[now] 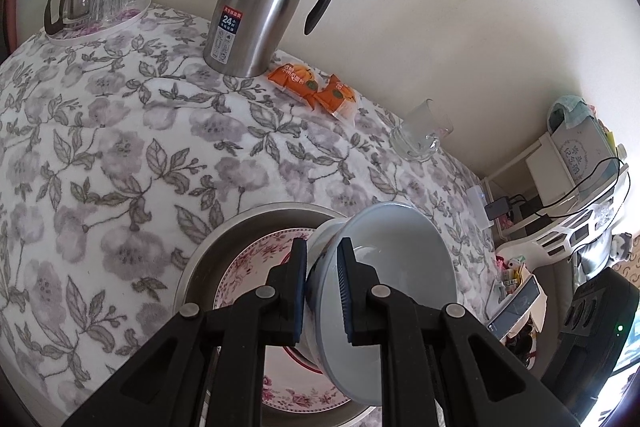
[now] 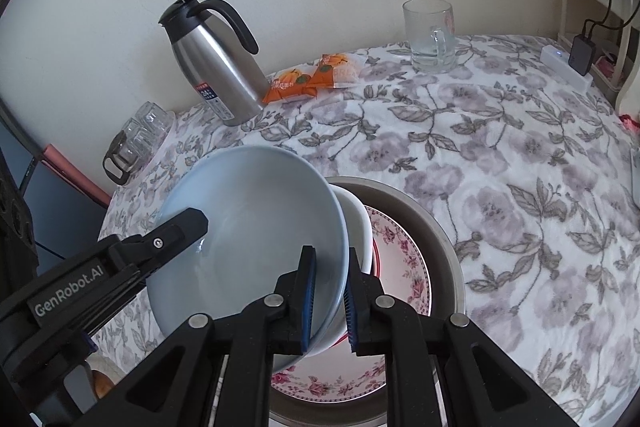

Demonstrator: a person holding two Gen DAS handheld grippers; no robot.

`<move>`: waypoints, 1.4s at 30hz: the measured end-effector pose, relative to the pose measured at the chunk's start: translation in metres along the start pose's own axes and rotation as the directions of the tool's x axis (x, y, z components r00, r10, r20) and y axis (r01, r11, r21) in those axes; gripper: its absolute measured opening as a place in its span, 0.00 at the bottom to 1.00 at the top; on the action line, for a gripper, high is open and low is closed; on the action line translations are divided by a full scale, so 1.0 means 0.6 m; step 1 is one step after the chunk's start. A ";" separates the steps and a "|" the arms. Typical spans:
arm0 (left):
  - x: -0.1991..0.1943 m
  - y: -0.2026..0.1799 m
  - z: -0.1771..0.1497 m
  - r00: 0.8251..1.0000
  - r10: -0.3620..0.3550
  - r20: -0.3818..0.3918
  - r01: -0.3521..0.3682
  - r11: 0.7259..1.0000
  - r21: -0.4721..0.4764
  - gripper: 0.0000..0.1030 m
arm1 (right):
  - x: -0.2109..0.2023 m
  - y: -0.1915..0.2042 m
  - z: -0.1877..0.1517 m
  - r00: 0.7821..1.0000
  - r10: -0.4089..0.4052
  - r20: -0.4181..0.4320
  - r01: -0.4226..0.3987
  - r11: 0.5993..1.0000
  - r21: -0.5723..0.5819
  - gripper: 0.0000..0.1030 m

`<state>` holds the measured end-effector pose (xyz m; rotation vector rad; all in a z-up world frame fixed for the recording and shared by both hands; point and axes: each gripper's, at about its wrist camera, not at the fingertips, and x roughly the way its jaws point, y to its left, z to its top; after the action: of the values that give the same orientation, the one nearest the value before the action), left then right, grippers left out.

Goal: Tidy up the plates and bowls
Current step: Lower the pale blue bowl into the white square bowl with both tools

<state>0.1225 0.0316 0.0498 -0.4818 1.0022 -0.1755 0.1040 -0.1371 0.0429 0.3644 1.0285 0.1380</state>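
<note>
Both grippers clamp one tilted bowl [image 2: 248, 227] over a basin [image 2: 444, 227].
Left gripper [image 1: 322, 291] and right gripper [image 2: 330, 297] pinch opposite rims, pointing steeply down; plate [image 2: 404, 259] beneath is mostly hidden.

A pale blue glazed ceramic bowl [image 2: 256, 227] is seen above a white plate [image 2: 404, 267] patterned with pink roses; the white tablecloth [image 2: 500, 167] is printed with grey-purple flowers.
</note>
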 end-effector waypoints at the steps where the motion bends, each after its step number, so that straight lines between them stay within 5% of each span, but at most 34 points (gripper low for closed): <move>1: 0.000 0.000 0.000 1.000 -0.001 0.000 0.001 1.000 -0.001 0.15 | 0.000 0.000 0.000 1.000 0.000 -0.001 0.000 1.000 0.001 0.16; 42: 0.017 0.000 -0.005 0.999 0.031 -0.008 -0.031 1.000 -0.003 0.15 | -0.014 -0.008 0.005 1.000 0.026 -0.015 -0.025 1.000 0.013 0.24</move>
<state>0.1257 0.0272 0.0407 -0.4687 1.0171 -0.1483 0.1020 -0.1444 0.0494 0.3891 1.0407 0.1573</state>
